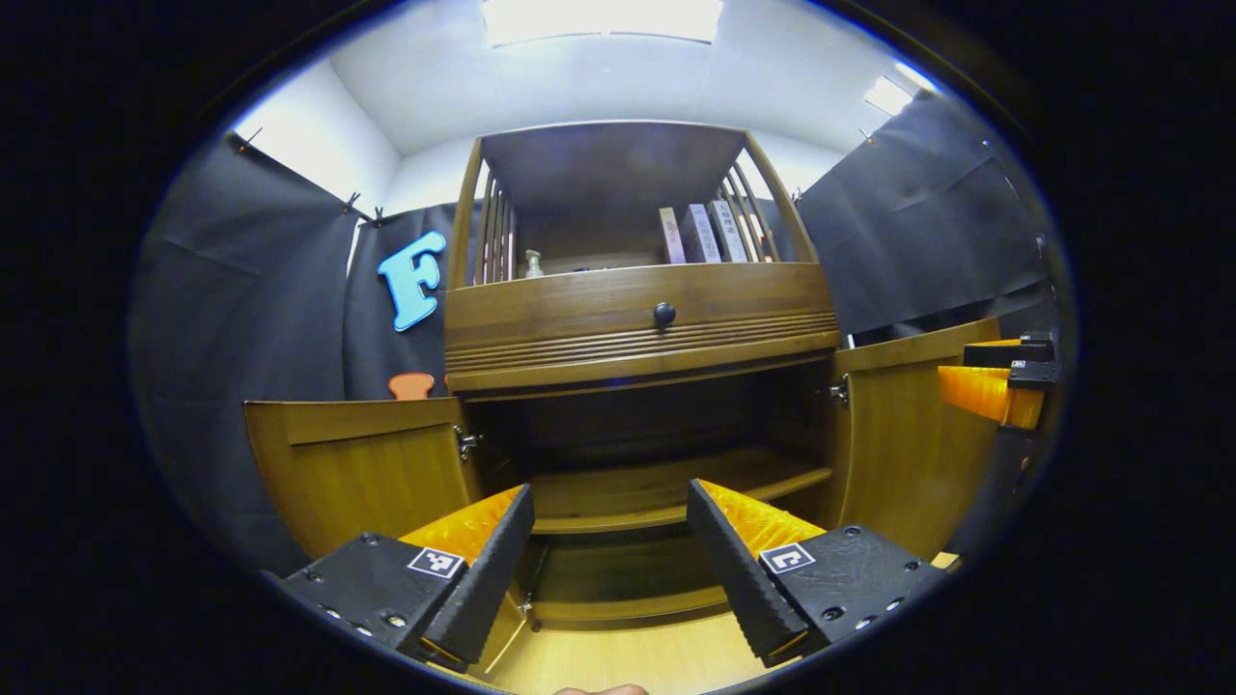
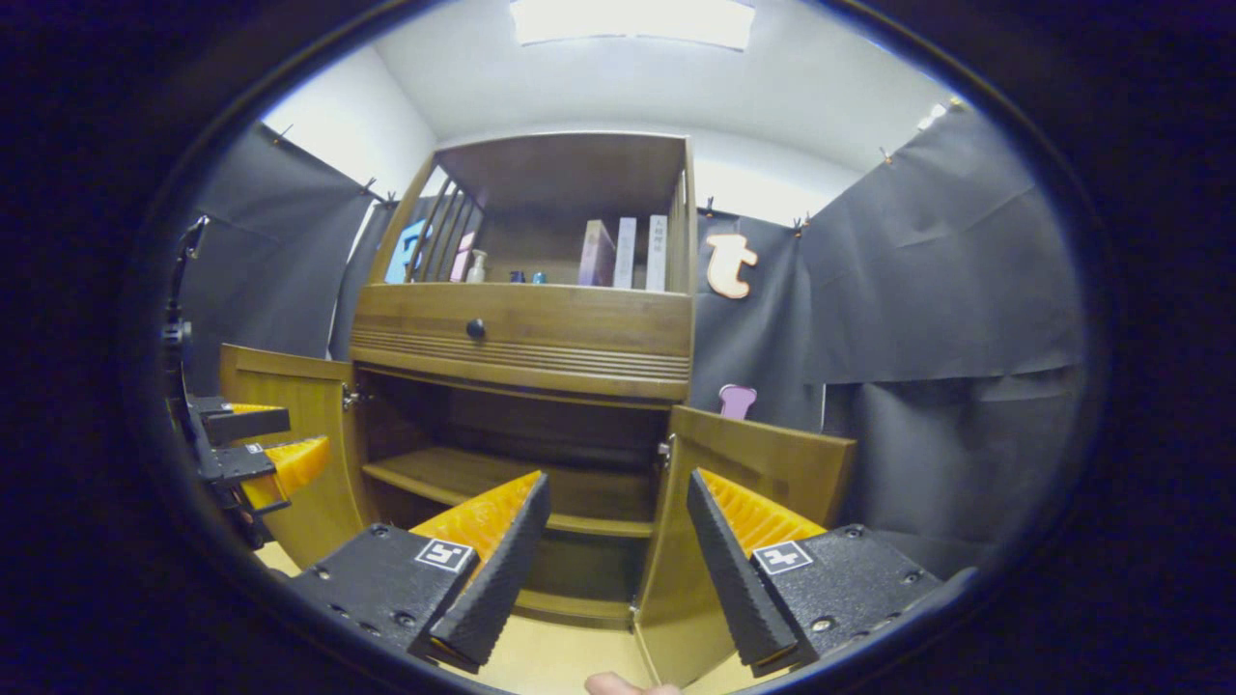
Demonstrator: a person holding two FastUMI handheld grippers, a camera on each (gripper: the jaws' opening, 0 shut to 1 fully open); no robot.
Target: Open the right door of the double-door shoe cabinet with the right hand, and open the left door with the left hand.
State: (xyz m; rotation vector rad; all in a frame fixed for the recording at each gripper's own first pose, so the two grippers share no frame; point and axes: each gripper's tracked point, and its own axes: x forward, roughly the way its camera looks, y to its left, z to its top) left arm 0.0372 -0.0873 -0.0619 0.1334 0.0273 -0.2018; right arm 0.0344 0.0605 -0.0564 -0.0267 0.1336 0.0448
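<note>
The shoe cabinet [image 1: 637,319] stands against the booth wall, with both lower doors swung outward. In the left gripper view, the left door [image 1: 362,473] stands open at the left of the lower compartment and the right door [image 1: 912,434] stands open at the right. An inner shelf [image 1: 666,487] spans the exposed compartment. Above it sits a drawer front with a round dark knob [image 1: 664,313]. The open upper shelf carries upright books [image 1: 700,235] and a pump bottle [image 1: 533,264].

The left gripper [image 1: 610,569] is in front of the open compartment with its jaws spread apart and nothing between them. It touches neither door. The right gripper [image 1: 999,386] appears at the right edge of this view, beside the right door.

In the right gripper view, the right gripper [image 2: 614,579] is likewise spread open and empty, in front of the compartment and near the right door [image 2: 748,502]. The left gripper [image 2: 256,449] appears at the left edge, beside the left door [image 2: 290,434]. A fingertip [image 2: 618,685] shows at the bottom edge.
</note>
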